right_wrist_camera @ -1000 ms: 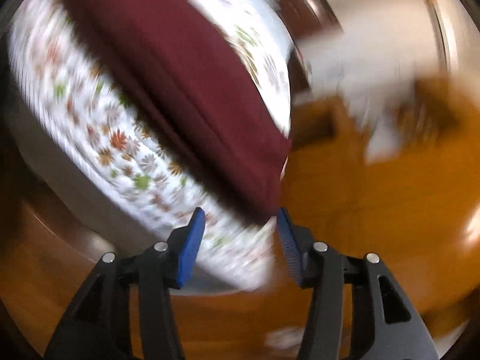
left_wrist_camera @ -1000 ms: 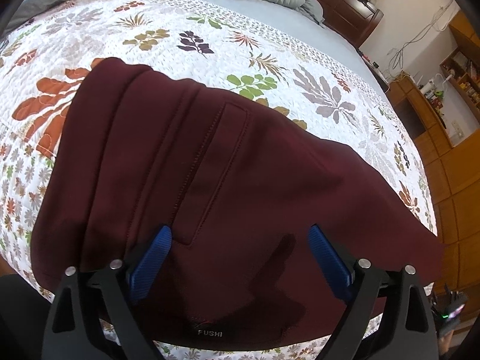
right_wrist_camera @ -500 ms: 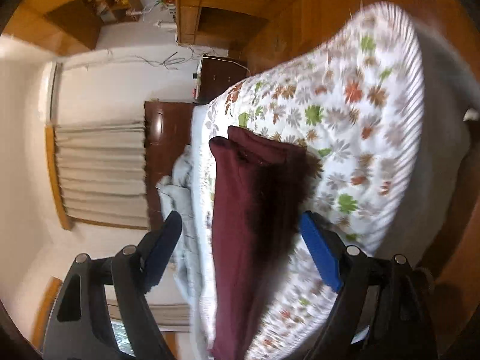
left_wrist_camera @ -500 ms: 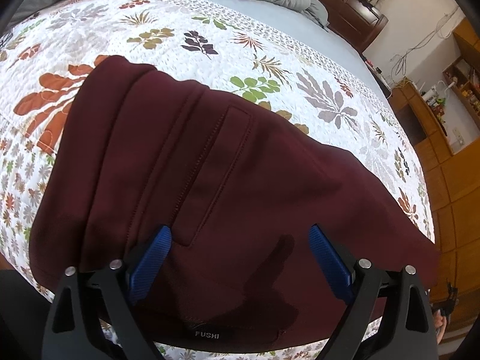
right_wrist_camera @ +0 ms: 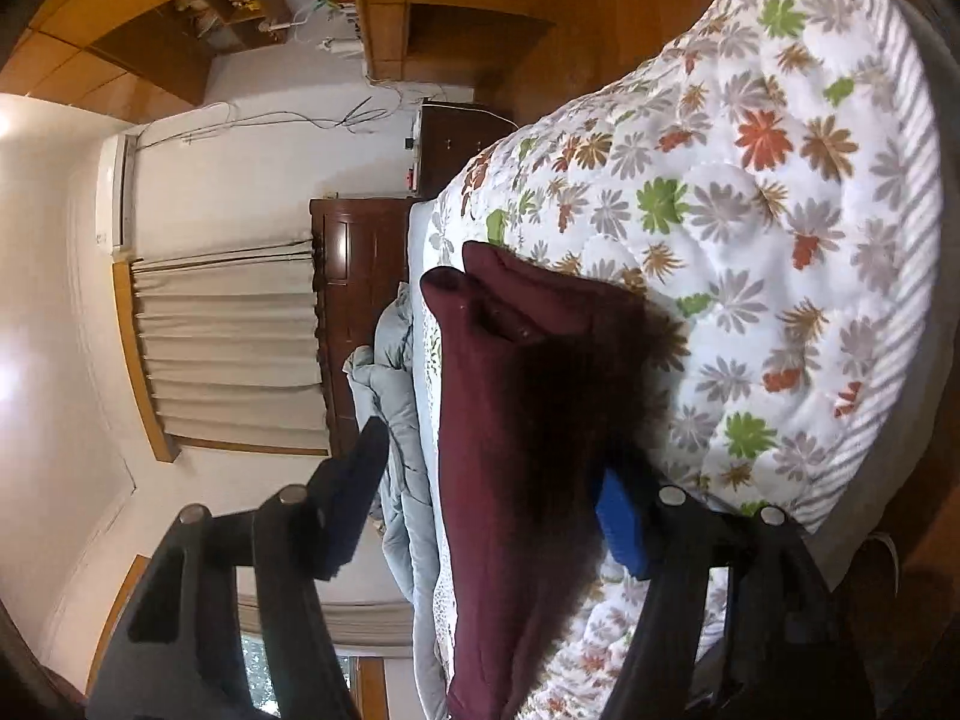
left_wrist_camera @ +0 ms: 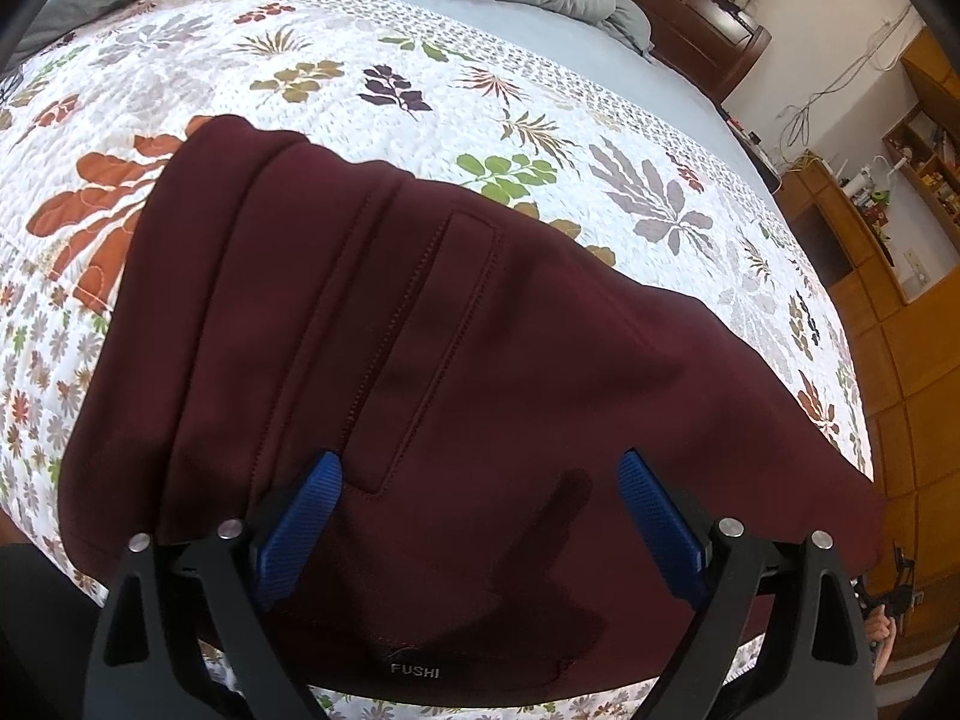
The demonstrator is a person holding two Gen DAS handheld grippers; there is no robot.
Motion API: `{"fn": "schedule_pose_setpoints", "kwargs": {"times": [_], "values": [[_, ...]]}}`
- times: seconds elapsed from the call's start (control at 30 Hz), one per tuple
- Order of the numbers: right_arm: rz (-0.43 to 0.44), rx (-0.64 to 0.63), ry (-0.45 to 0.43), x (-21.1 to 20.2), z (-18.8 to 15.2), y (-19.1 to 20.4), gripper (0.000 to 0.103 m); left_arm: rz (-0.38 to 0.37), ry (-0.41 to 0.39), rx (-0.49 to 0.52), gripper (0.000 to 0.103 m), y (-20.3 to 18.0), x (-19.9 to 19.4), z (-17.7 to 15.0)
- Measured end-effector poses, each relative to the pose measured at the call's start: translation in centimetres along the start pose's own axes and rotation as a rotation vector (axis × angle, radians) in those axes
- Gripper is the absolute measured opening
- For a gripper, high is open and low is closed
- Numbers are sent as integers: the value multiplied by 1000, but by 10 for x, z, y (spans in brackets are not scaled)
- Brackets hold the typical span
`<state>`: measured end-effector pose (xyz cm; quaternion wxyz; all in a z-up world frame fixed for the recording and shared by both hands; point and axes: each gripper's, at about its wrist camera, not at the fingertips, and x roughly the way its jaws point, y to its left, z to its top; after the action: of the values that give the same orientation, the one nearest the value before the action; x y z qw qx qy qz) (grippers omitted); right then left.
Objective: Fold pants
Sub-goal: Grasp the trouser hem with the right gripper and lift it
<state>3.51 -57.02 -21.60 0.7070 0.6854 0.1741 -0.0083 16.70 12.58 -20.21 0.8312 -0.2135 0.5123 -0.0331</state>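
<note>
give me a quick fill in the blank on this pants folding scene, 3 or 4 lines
1. The pants lying on the quilt are ____ in colour.
2. The label at the near edge of the pants reads ____.
3. The pads of the left gripper are ____ in colour.
4. The quilt is printed with leaves and ____.

Missing words: maroon; FUSHI; blue; flowers

The maroon pants (left_wrist_camera: 456,372) lay folded lengthwise on the floral quilt (left_wrist_camera: 360,60), seamed pocket facing up, waistband hanging over the bed's near edge.
</note>
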Motion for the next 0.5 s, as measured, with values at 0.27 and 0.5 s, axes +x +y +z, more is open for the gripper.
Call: {"fn": "schedule_pose_setpoints", "kwargs": {"times": [0.27,0.5], "values": [[5,-44,-15,20,10,14,66,6,2,-5,94,0,1,1],[-58,-70,-14,33,17,28,57,13,-1,0,94,-1,0,0]]}}
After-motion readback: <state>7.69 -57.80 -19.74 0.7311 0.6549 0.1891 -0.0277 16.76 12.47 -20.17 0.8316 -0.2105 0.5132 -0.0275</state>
